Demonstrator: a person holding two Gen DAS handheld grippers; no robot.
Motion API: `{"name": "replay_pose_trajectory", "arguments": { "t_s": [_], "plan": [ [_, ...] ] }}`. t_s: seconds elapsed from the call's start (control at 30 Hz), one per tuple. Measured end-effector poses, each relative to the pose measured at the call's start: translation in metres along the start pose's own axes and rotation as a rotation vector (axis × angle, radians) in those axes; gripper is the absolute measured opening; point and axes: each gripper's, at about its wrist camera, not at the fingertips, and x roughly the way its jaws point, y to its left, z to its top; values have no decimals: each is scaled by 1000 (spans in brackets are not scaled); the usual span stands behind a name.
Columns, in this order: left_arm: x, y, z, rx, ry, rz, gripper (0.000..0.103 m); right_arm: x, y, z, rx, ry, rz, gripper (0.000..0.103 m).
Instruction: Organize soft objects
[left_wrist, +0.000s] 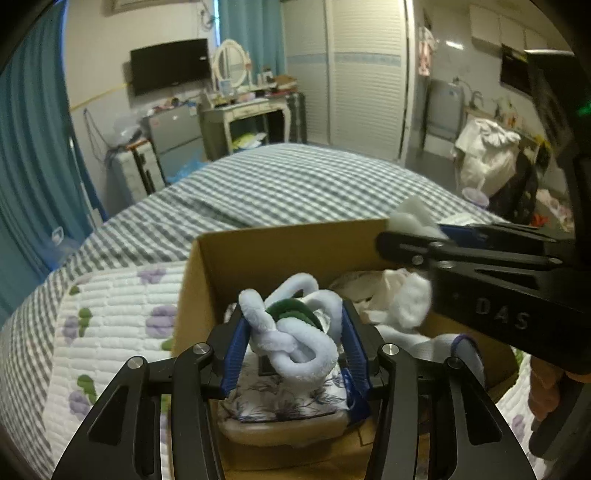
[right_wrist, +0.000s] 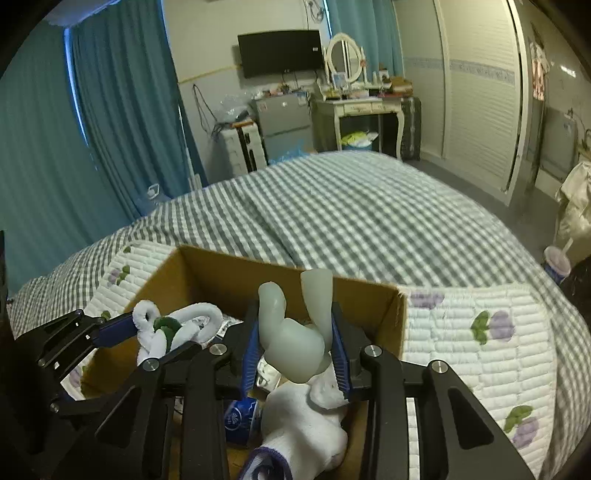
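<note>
Nearest the left wrist camera, the left gripper (left_wrist: 293, 341) has its black arms and blue-padded jaws pinching a knotted white plush cord toy with a dark green piece in its middle (left_wrist: 295, 332). The toy is held just above the open brown cardboard box (left_wrist: 258, 254). Below it inside the box lies a flat cushion with a purple floral print and a tan edge (left_wrist: 288, 402). In the right wrist view, the right gripper (right_wrist: 295, 347) has its blue-padded jaws closed on a pale, smooth, soft white toy with two upright stubs (right_wrist: 295, 332), also held over the box. Under it, inside the box, rests a white fleecy stuffed item with a dark blue trimmed edge (right_wrist: 303, 424), and just beside that a small blue and white packet (right_wrist: 240, 417). From the left wrist view, the right gripper reaches in from the right, across the far right corner of the box, with white fluff showing at its tip. The box sits on a white quilted blanket with purple flowers and green leaves (right_wrist: 480, 350), which is spread over a bed with grey and white checked bedding (right_wrist: 351, 214). Beyond the bed stand teal curtains (right_wrist: 110, 110), a black wall-mounted television (right_wrist: 280, 51), and a white dressing table with an oval mirror (right_wrist: 354, 99).
</note>
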Motion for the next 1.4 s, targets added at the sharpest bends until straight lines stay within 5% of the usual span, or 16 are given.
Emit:
{"name": "replay_pose_trajectory", "arguments": {
  "t_s": [0.1, 0.13, 0.2, 0.47, 0.63, 0.77, 0.87, 1.1, 1.4],
  "plan": [
    [-5, -8, 0, 28, -14, -19, 69, 3, -4, -1, 24, 2, -8, 43],
    [-5, -10, 0, 30, -16, -10, 73, 2, -5, 0, 31, 2, -6, 57],
    [-10, -14, 3, 21, -15, 16, 84, -8, -8, 2, 59, -15, -11, 69],
    [-74, -14, 29, -14, -76, 46, 86, -85, 8, 29, 37, -86, -61, 70],
    [-162, -21, 48, -4, -202, 74, 86, -179, 27, 49, 11, -190, -85, 70],
    [-236, -24, 51, -15, -320, 88, 103, -261, 48, 56, -18, -280, -105, 70],
    [-289, -24, 46, -6, -405, 105, 103, -313, 63, 54, -26, -333, -108, 73],
    [-372, -13, 13, -27, -568, 120, 103, -411, 105, 7, -64, -484, -166, 102],
    [-354, 4, -44, -53, -589, 185, 103, -407, 122, -74, -12, -614, -133, 103]
  ]
}}
